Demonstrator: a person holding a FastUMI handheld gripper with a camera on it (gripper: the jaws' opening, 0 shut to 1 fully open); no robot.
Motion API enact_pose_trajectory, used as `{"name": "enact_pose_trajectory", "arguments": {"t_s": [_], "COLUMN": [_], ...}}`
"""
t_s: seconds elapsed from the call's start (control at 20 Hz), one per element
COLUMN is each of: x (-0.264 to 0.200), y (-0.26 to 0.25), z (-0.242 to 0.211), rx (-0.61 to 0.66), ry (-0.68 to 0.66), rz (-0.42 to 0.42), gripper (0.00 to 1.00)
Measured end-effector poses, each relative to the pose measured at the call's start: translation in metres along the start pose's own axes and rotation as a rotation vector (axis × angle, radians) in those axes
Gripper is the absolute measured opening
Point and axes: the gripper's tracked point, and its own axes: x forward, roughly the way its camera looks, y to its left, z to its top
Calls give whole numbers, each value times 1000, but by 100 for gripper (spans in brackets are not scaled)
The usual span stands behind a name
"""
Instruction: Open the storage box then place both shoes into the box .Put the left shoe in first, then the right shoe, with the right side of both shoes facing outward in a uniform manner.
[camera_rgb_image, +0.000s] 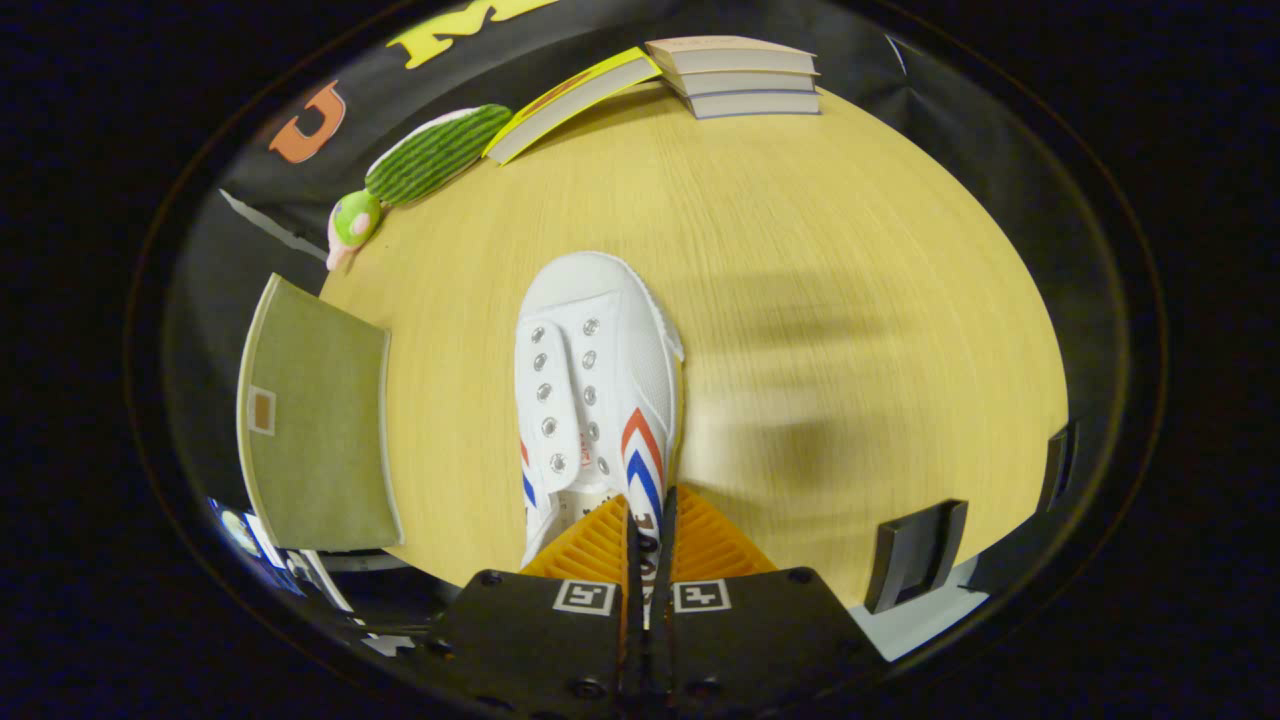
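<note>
A white canvas shoe (595, 380) with red and blue stripes on its side points away from me over the wooden table (800, 250). My gripper (648, 540) is shut on the shoe's side wall near the heel opening, both fingers pressing the thin fabric between them. The olive-green storage box (315, 420) stands to the left of the shoe, with its lid face toward me; I cannot tell whether it is open. Whether the shoe rests on the table or hangs just above it is unclear.
A stack of books (745, 75) lies at the table's far edge, with a yellow-edged book (570, 100) leaning beside it. A green plush toy (420, 165) sits at the far left. A dark bracket (915, 550) stands at the near right edge.
</note>
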Motion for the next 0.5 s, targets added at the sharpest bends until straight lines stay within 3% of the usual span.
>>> {"name": "enact_pose_trajectory", "arguments": {"t_s": [0.2, 0.5], "x": [-10, -81], "y": [20, 85], "z": [-1, 4], "rx": [143, 177], "ry": [1, -102], "rz": [120, 181], "gripper": [6, 6]}}
